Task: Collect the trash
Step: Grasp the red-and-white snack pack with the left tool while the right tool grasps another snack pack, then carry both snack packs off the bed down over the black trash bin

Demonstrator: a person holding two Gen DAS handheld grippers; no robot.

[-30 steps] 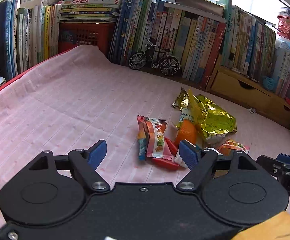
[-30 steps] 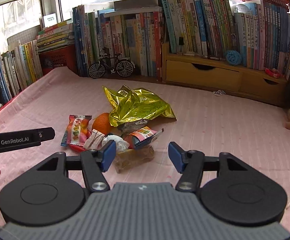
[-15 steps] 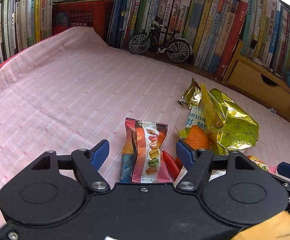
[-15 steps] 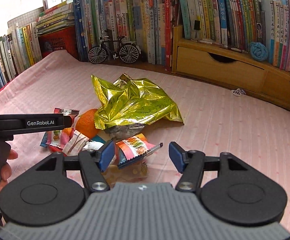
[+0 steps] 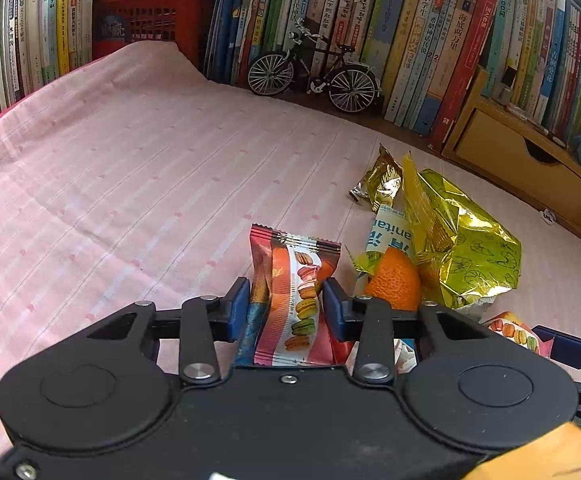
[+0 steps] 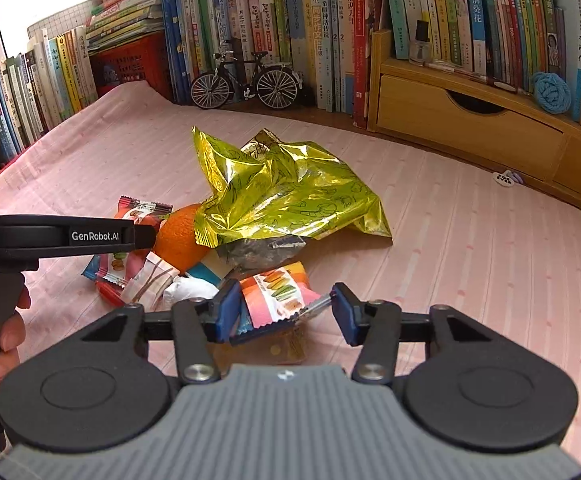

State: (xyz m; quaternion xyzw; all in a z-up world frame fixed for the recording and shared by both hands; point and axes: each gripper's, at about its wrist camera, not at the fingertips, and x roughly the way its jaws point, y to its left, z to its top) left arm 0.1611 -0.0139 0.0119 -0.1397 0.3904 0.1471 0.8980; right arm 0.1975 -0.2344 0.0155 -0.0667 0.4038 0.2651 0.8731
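Glossy crinkled foil bag (image 6: 290, 196) (matt pink cloth (image 5: 130, 168))

Crumpled gold foil snack bag (image 6: 290, 196), orange peel (image 6: 180, 238), two macaron-printed pink wrappers (image 5: 294, 300) (image 6: 278, 296), heaped mid pink striped cloth (image 5: 110, 184)

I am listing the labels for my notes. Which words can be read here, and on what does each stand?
"GenRobot.AI": side of the left gripper, whose jaws have just been closing on the macaron wrapper.
"anita", cut off: white and blue packet.
"海底两万里": book spine.
"青铜葵花": blue book spine.
Wrapper print, other spines: too small to read.
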